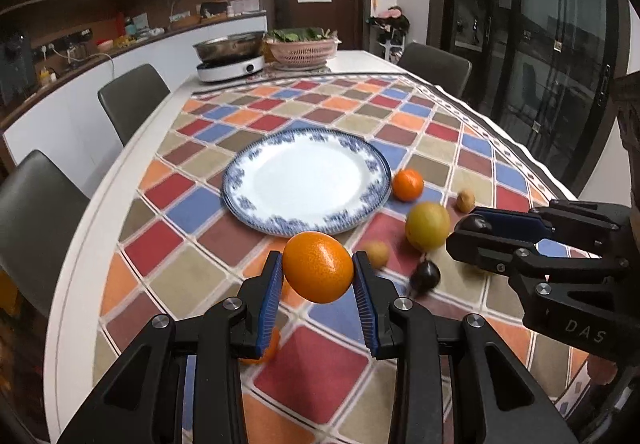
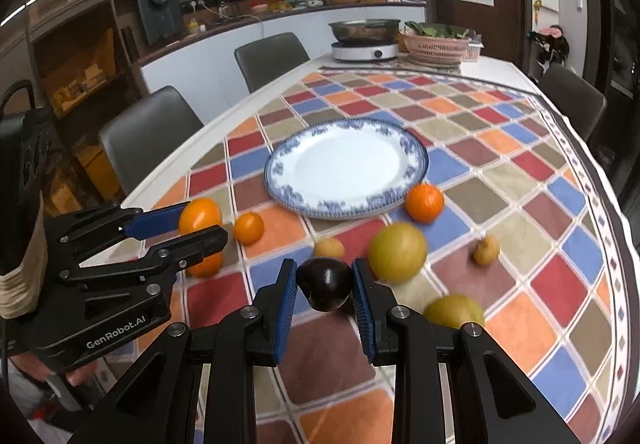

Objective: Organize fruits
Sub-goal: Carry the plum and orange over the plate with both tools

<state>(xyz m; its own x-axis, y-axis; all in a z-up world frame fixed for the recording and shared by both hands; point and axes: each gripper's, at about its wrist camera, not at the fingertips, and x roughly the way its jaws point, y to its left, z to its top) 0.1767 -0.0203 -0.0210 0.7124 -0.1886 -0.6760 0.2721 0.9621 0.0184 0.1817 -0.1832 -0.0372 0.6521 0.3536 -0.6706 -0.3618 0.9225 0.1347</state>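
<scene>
Orange (image 1: 318, 267) clamped between blue pads of left gripper (image 1: 319, 284), lifted above checked tablecloth (image 1: 304, 384), near blue-rimmed plate (image 1: 240, 179). Dark plum (image 2: 325, 284) pinched in right gripper (image 2: 325, 294), just beside yellow fruit (image 2: 397, 251).

The table (image 2: 248, 111) is being covered by a checked cloth (image 2: 520, 203). A blue-rimmed plate (image 2: 416, 155), oranges (image 2: 425, 202), yellow fruits (image 2: 397, 252) and small brown fruits (image 2: 486, 250) are being carried on it. A cooker (image 2: 364, 51) and basket (image 2: 436, 45) are being held at the far end.
</scene>
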